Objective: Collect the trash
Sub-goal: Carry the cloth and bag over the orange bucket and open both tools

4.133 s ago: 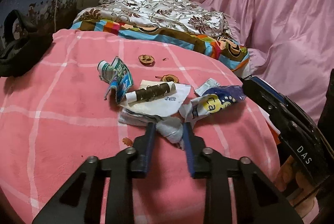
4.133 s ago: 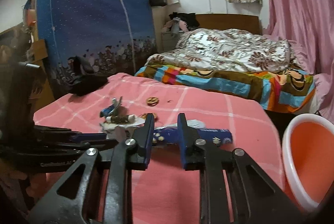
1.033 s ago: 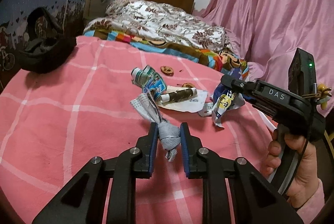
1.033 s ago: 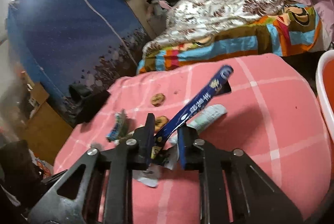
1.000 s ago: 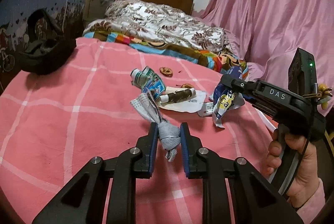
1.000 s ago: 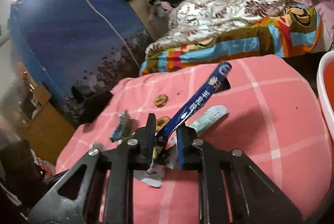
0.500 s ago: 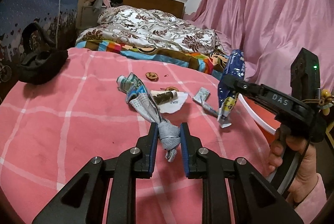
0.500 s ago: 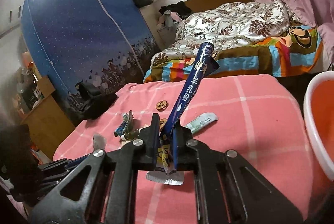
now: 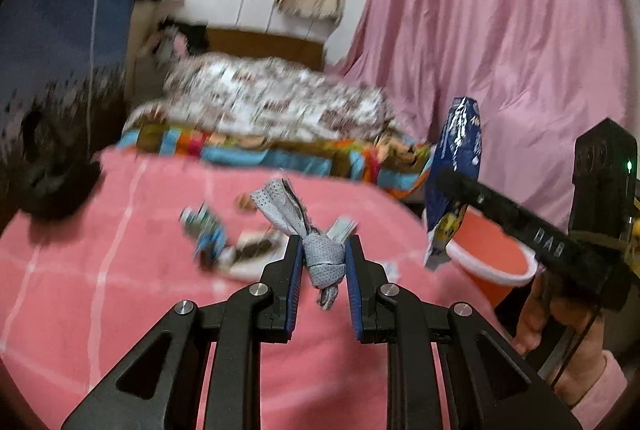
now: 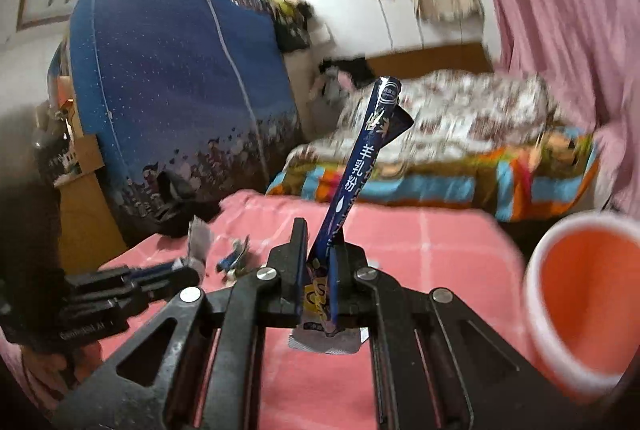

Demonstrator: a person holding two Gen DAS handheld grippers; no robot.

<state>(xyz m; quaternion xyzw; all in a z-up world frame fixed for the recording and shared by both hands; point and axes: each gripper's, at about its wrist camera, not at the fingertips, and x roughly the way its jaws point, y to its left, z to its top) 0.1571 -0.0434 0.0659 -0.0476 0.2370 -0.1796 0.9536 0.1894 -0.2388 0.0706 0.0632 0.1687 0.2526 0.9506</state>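
- Left gripper [image 9: 322,262]: fingers narrowed onto a knotted grey mesh rag [image 9: 320,258]; knot pinched between the blue pads, one loose end fanned up and left, short tail hung below; rag is carried clear of the pink checked cloth [image 9: 100,270].
- Right gripper [image 10: 320,254]: fingers nearly closed on a dark blue snack wrapper [image 10: 360,165]; wrapper stood upright and tilted right, silver seam and yellow print poking out under the fingers; seen in the left wrist view as a blue bag [image 9: 454,165] held up beside the bucket.
- Writing: white Chinese characters read down the wrapper, "羊乳粉" legible, round logo at its top not readable; "DAS" is seen, blurred, on the right gripper's arm in the left wrist view; small white lettering on the left gripper's body in the right wrist view too blurred to read.
- Orange bucket w/ white rim [image 10: 580,310]: at the cloth's right edge, just beside and below the wrapper; mouth open.
- Remaining litter [image 9: 212,242]: blurred wrappers & paper left on the cloth ahead of the left gripper, well apart from the bucket.
- Edges/room: bare pink cloth lies between the right gripper and the bucket; far cloth edge is met by a striped blanket [image 10: 440,185]; pink curtain [image 9: 500,49] at right, blue wardrobe [image 10: 180,101] at left; black bag [image 9: 52,185] near the cloth's left edge.
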